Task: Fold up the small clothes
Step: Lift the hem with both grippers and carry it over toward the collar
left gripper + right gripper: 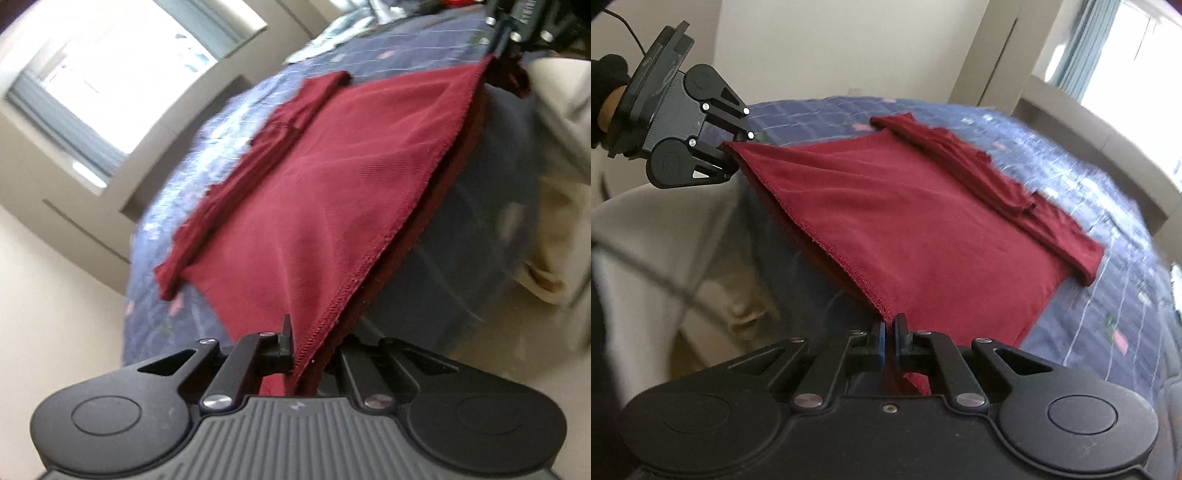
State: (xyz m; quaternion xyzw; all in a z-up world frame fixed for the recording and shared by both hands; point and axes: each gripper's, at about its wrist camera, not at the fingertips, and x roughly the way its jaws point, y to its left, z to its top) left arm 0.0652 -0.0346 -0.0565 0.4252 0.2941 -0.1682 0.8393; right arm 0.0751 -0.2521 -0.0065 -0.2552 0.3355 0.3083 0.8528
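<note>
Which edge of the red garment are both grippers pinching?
The stitched hem edge hanging off the bed, not the folded sleeve side; left gripper and right gripper clamp its two corners.

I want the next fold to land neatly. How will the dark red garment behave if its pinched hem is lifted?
Probably floppy: the dark red garment drapes over the bed edge. Likely light, since the left gripper and right gripper hold it by corners alone.

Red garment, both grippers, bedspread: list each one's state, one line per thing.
Red garment: spread over the bed, hemmed edge lifted at two corners, far part already folded in a strip.
Left gripper: shut on one hem corner of the garment.
Right gripper: shut on the other hem corner.
Blue bedspread: lying flat under the garment.
</note>
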